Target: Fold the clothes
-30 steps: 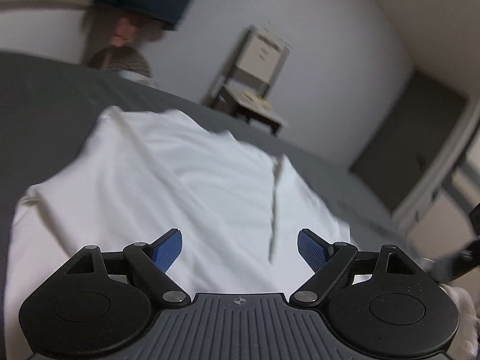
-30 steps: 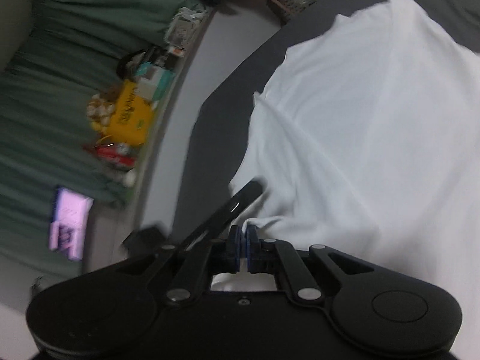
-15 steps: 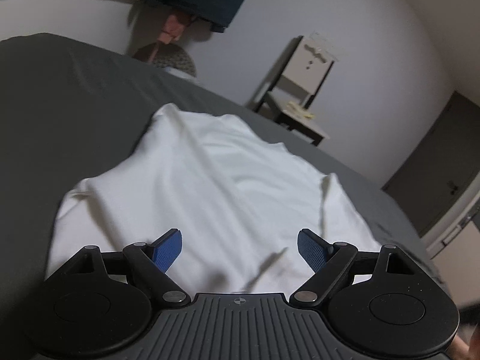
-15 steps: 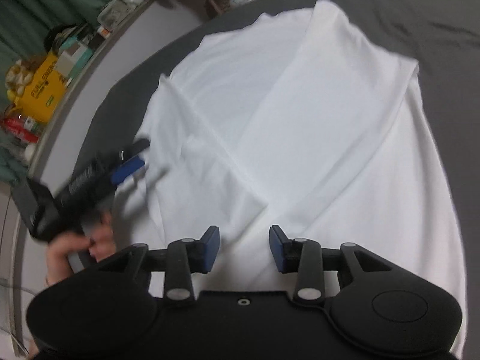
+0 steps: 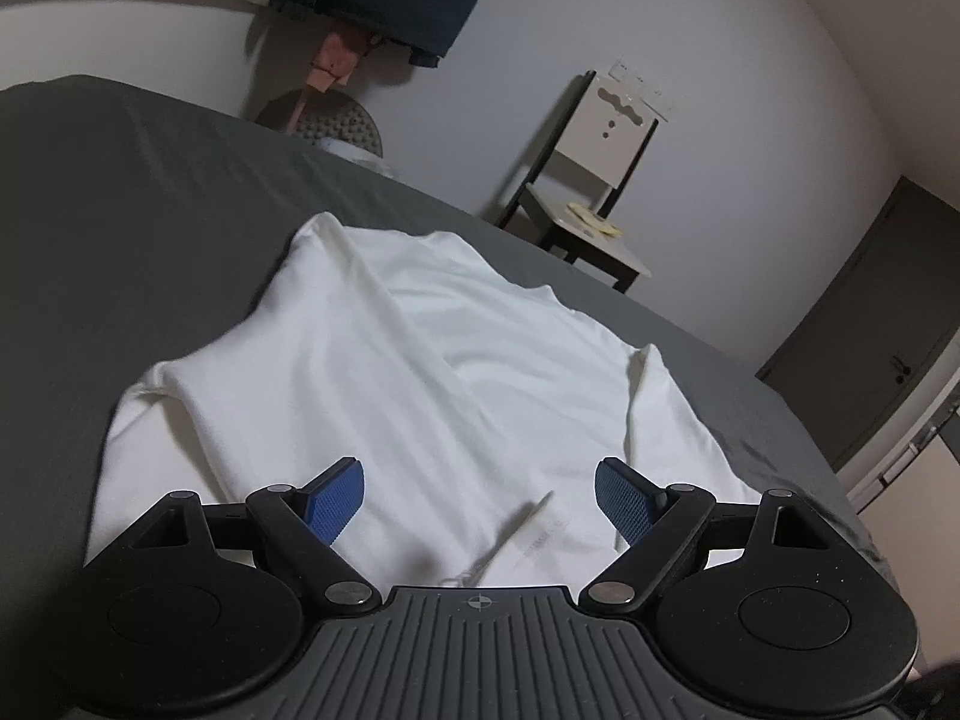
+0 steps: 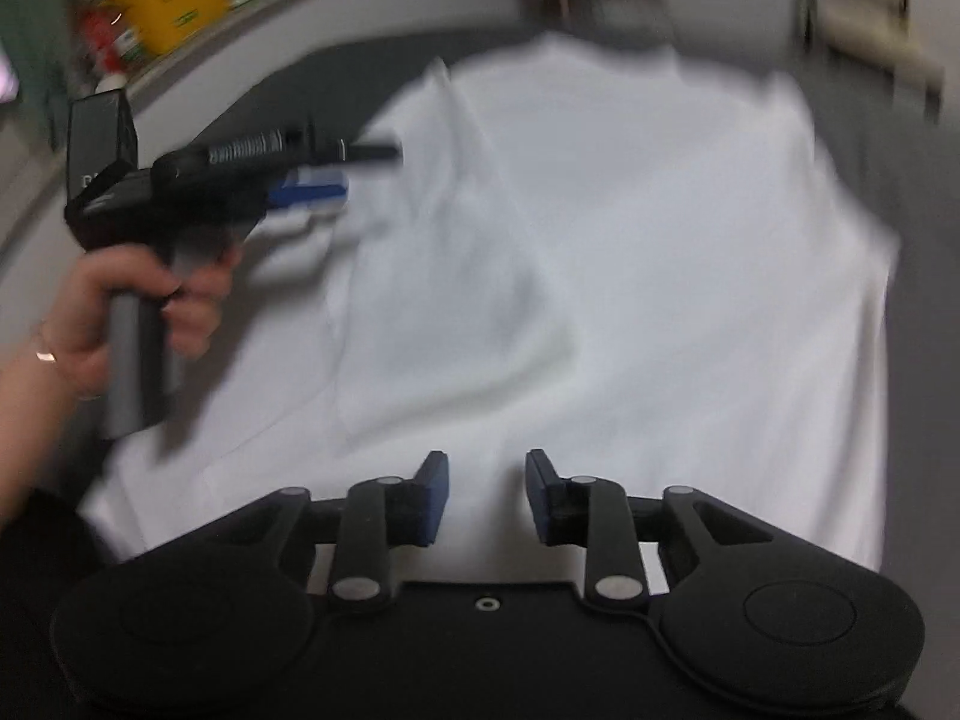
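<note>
White shirt point(image 5: 420, 396) lay partly folded on the grey bed point(image 5: 132, 222). Left gripper point(image 5: 479, 501) gaped wide over its near hem, empty; right gripper point(image 6: 486, 495) parted, empty. Chair point(image 5: 591, 192) stood beyond the bed's far edge.

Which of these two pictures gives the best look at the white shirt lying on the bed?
The left wrist view. There the white shirt is sharp, with its folded-over flap and creases clear on the dark bed. The right wrist view shows more of the shirt's outline, but it is blurred and the left claw covers one edge.
</note>
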### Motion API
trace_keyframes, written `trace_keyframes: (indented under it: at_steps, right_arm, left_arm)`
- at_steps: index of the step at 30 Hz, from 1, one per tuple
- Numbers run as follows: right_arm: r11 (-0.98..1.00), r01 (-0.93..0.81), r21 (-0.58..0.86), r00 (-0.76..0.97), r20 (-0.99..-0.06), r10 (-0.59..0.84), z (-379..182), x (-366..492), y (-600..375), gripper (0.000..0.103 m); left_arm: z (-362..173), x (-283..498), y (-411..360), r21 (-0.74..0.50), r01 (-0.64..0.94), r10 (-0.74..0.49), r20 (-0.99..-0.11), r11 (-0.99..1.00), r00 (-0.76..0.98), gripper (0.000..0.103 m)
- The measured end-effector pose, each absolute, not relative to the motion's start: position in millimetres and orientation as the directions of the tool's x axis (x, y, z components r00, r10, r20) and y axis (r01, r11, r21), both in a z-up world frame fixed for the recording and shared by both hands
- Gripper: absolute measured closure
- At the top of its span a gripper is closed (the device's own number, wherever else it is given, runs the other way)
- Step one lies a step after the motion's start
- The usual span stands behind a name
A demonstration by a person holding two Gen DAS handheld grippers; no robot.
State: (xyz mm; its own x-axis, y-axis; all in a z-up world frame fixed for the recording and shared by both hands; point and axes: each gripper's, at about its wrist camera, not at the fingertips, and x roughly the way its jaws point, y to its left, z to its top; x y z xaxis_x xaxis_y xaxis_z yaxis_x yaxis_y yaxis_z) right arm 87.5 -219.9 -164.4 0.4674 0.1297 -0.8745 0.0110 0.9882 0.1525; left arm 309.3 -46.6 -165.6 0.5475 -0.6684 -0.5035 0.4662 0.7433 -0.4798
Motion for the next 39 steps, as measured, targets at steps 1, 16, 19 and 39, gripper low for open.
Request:
trace_keyframes:
  at_steps: [1, 16, 19, 39]
  right_arm:
    - [0.994, -0.027, 0.102, 0.46, -0.882, 0.103, -169, 92, -218, 0.074]
    - [0.964, -0.261, 0.041, 0.437, -0.886, 0.156, -175, 99, -204, 0.066]
    - [0.953, -0.297, 0.065, 0.338, -0.926, 0.169, -167, 89, -206, 0.066]
    - [0.992, -0.111, 0.067, 0.5, -0.858, 0.114, -165, 123, -249, 0.056]
  left_arm:
    - [-166, 309, -48, -0.477, 0.47, -0.67, -0.506, 0.742, 0.543, 0.018]
    - [-169, 307, -52, -0.438, 0.487, -0.655, -0.538, 0.755, 0.531, 0.018]
    - [-168, 306, -53, -0.425, 0.497, -0.653, -0.541, 0.756, 0.53, 0.018]
    - [-167, 306, -48, -0.429, 0.47, -0.636, -0.538, 0.772, 0.553, 0.018]
